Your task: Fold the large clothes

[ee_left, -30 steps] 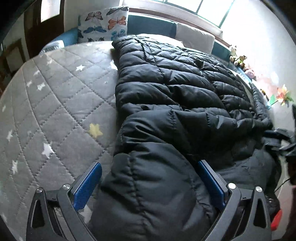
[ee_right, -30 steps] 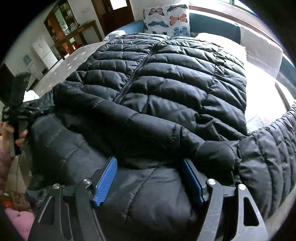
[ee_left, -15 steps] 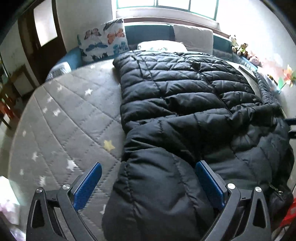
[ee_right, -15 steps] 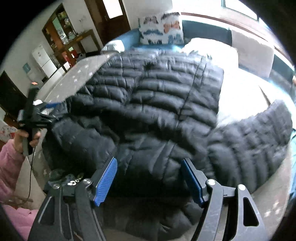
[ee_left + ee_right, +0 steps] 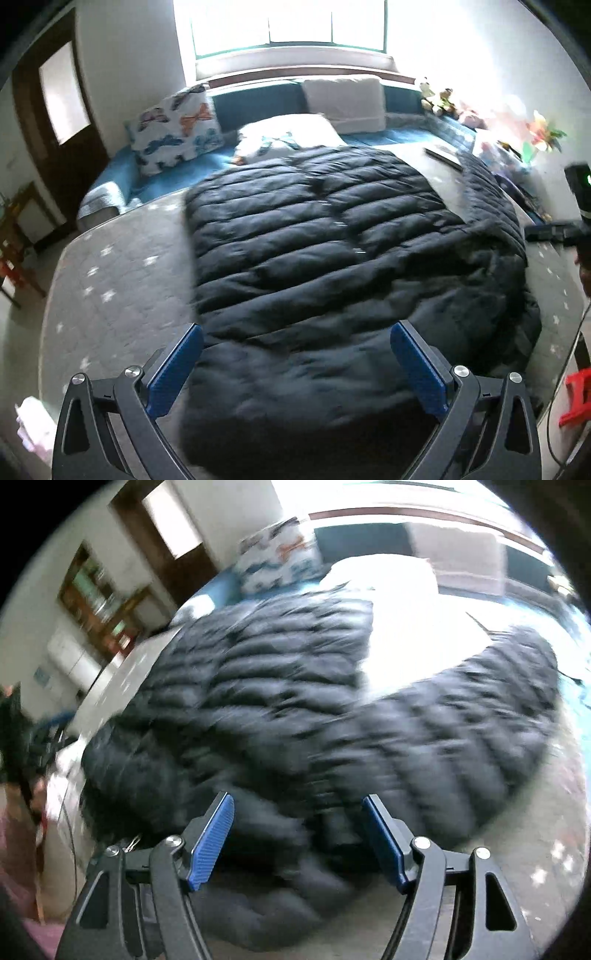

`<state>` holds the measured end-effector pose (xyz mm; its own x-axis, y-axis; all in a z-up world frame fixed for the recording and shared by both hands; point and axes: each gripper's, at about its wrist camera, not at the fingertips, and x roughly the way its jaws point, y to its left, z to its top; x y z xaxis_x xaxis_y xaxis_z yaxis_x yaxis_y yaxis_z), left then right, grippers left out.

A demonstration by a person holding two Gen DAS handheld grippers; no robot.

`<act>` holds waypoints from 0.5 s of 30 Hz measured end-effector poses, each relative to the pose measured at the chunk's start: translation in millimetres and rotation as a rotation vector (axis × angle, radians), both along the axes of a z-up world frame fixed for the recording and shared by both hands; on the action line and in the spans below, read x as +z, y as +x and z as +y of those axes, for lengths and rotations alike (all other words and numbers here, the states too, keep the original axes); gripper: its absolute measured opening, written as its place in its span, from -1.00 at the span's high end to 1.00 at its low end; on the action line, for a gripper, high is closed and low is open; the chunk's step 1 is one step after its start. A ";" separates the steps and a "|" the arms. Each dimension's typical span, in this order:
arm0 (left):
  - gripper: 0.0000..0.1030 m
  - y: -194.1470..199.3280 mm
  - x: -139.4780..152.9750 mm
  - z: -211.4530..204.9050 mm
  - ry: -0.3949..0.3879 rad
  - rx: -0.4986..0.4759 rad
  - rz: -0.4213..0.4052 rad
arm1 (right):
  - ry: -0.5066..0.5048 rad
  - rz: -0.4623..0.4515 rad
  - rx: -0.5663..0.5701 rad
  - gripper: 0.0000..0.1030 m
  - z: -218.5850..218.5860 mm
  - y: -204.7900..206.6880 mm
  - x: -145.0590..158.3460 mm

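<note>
A puffy black quilted jacket point(image 5: 332, 266) lies spread on the grey star-print mattress point(image 5: 110, 280). The left gripper point(image 5: 295, 354) and right gripper point(image 5: 297, 827) hang above it, ribbed blue pads apart.

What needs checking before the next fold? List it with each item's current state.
1. Left gripper open, fingers wide apart: ok.
2. Right gripper open: ok.
3. Either gripper touching the black puffer jacket: cannot tell.
4. Jacket body lies flat on the grey star quilt: ok.
5. Right-side sleeve folded in: not ok, it sprawls outward.
6. Right wrist view sharp: not ok, blurred.
</note>
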<state>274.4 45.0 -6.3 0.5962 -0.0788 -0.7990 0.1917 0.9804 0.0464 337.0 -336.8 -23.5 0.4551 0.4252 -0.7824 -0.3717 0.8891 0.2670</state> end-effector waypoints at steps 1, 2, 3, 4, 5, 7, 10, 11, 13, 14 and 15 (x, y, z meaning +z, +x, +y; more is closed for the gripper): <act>-1.00 5.0 -4.0 -13.5 0.008 -0.018 0.009 | 0.010 -0.002 -0.042 -0.53 -14.0 3.9 0.8; -1.00 7.7 -7.1 -22.2 0.012 -0.031 0.015 | 0.019 0.000 -0.072 -0.53 -26.2 6.4 1.0; -1.00 12.9 -12.1 -34.0 0.017 -0.049 0.028 | 0.041 0.004 -0.127 -0.53 -46.5 11.5 -0.2; -1.00 18.9 -18.1 -42.8 0.019 -0.061 0.039 | 0.056 0.008 -0.158 -0.53 -57.9 12.6 -1.8; -1.00 25.5 -23.6 -54.3 0.021 -0.076 0.057 | 0.078 0.017 -0.207 -0.53 -76.0 18.4 -5.3; -1.00 36.6 -34.2 -66.5 0.021 -0.092 0.076 | 0.110 0.028 -0.280 -0.53 -100.3 25.4 -11.1; -1.00 50.9 -47.1 -82.6 0.009 -0.114 0.104 | 0.141 0.045 -0.397 -0.53 -134.2 44.6 -26.4; -1.00 55.1 -52.3 -87.6 0.004 -0.120 0.117 | 0.155 0.053 -0.419 -0.53 -139.6 48.8 -30.6; -1.00 62.2 -62.9 -96.7 -0.004 -0.135 0.142 | 0.203 0.078 -0.464 -0.53 -156.8 59.9 -42.6; -1.00 65.3 -67.8 -100.7 -0.002 -0.142 0.149 | 0.226 0.092 -0.483 -0.53 -163.5 67.3 -49.8; -1.00 69.5 -73.6 -105.0 0.006 -0.149 0.152 | 0.240 0.098 -0.497 -0.53 -167.8 73.0 -54.7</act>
<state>343.9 -60.0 -80.0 0.4505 -0.1519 -0.8797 0.3396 0.9405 0.0114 410.0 -504.5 -78.3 0.5759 0.3492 -0.7392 0.1136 0.8613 0.4953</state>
